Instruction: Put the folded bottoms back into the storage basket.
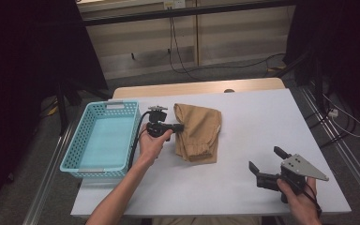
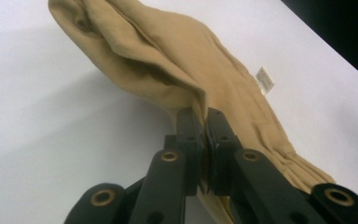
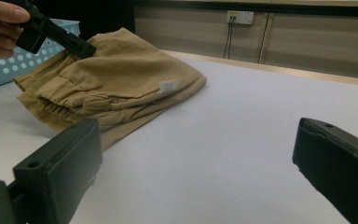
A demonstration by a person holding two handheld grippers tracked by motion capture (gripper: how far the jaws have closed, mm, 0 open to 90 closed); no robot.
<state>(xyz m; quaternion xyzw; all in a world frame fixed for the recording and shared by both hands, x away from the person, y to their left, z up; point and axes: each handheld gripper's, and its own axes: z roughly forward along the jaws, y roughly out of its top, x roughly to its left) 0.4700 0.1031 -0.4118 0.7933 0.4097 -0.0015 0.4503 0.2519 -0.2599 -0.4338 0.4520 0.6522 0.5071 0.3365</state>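
Observation:
A folded tan garment [image 1: 198, 132] lies in the middle of the white table [image 1: 258, 122]. My left gripper [image 1: 180, 127] is shut on its left edge; in the left gripper view the jaws pinch a fold of the tan garment [image 2: 177, 70] at my left gripper [image 2: 204, 122], lifting it slightly. A small white label [image 2: 264, 79] shows on the cloth. My right gripper [image 1: 266, 162] is open near the table's front right, apart from the cloth. In the right gripper view the tan garment [image 3: 116, 79] lies ahead to the left of my right gripper [image 3: 200, 154], with the left gripper [image 3: 81, 48] on its far edge.
A light blue plastic basket [image 1: 104, 138] stands at the table's left side, with nothing visible inside. Behind the table are a wooden wall panel, hanging cables [image 1: 176, 47] and dark curtains. Metal rails run along the floor on both sides.

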